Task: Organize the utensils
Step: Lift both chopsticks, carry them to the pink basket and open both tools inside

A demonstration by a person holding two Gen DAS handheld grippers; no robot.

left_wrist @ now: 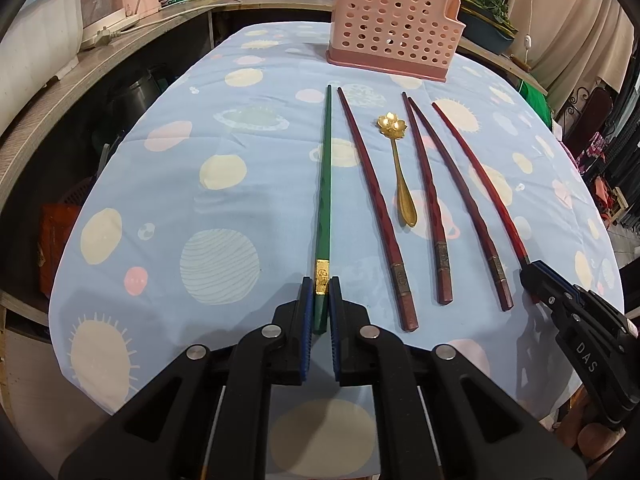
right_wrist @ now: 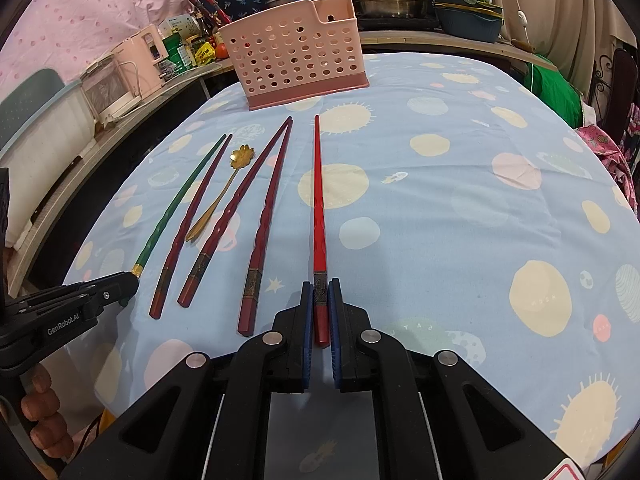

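Green chopstick [left_wrist: 325, 200] between left gripper [left_wrist: 320, 292] pads

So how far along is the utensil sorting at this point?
Nothing looks stowed yet; no utensil is seen in the pink basket. In hand: the left gripper is shut on the green chopstick, the right gripper on the bright red chopstick, both still lying on the tablecloth. Left: three dark red chopsticks and the gold spoon.
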